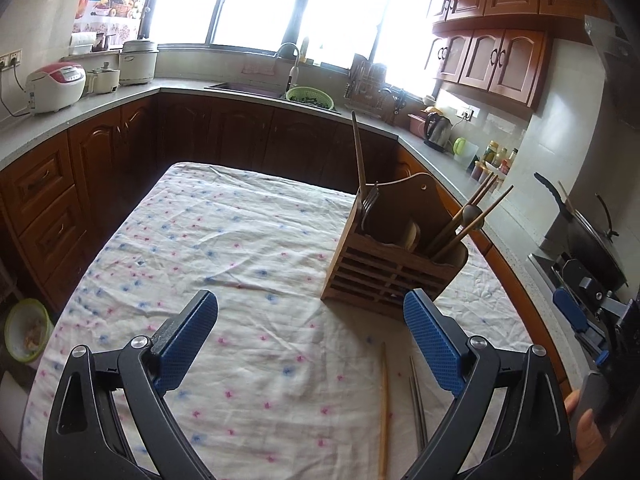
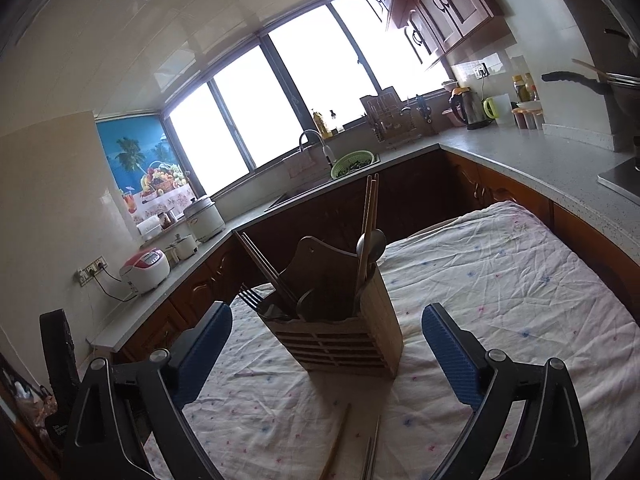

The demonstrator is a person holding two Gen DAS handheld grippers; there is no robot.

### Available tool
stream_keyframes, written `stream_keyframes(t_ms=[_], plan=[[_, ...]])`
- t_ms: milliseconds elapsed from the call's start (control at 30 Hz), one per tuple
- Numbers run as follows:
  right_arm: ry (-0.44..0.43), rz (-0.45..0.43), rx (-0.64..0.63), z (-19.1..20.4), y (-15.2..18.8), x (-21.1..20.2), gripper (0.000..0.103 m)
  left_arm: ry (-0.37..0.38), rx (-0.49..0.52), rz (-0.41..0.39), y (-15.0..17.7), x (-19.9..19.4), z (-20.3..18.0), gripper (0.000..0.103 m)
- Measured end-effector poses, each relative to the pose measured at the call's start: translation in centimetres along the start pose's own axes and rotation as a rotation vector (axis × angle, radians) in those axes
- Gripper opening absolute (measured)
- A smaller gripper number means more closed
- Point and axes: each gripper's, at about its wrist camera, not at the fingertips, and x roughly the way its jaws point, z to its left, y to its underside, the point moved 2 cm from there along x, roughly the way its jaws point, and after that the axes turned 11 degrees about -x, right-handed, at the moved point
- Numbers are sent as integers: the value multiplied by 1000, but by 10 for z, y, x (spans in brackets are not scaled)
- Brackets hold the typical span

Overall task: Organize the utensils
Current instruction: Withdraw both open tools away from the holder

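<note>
Your left gripper (image 1: 310,334) stands spread wide, nothing between the blue pads; same for your right gripper (image 2: 328,350), empty and released.

Wooden utensil holder (image 1: 394,264) sits upright on the flowered tablecloth (image 1: 224,232), at about 1 o'clock from the left gripper and dead ahead at 12 from the right. Slatted front, tall shaped back panel with a hanging hole. Inside: a fork (image 1: 370,204) tines up, a spoon (image 2: 370,246) bowl up, wooden chopsticks (image 1: 472,216) leaning out toward 2 o'clock in the left view, one long wooden stick (image 1: 359,152) near vertical.

Loose on the cloth, at 6 o'clock below the holder: one wooden chopstick (image 1: 384,412), long axis running 12-to-6, and just beside it on the right a grey metal pair (image 1: 417,408), roughly parallel, slightly tilted. Tips are hard to read, so which end is the narrow one you cannot tell.

No legible brand or writing anywhere; the rice cooker (image 1: 56,86) panel is too small to read.
</note>
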Motion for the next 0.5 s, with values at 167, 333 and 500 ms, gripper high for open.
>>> stream_keyframes(t_ms=[167, 333, 500], plan=[[10, 19, -31, 7, 21, -20, 97, -2, 16, -28, 20, -25, 5, 96], [33, -1, -109, 21, 41, -43, 97, 3, 22, -49, 36, -48, 10, 96], [33, -11, -138, 28, 51, -61, 97, 3, 53, -72, 53, -66, 11, 97]])
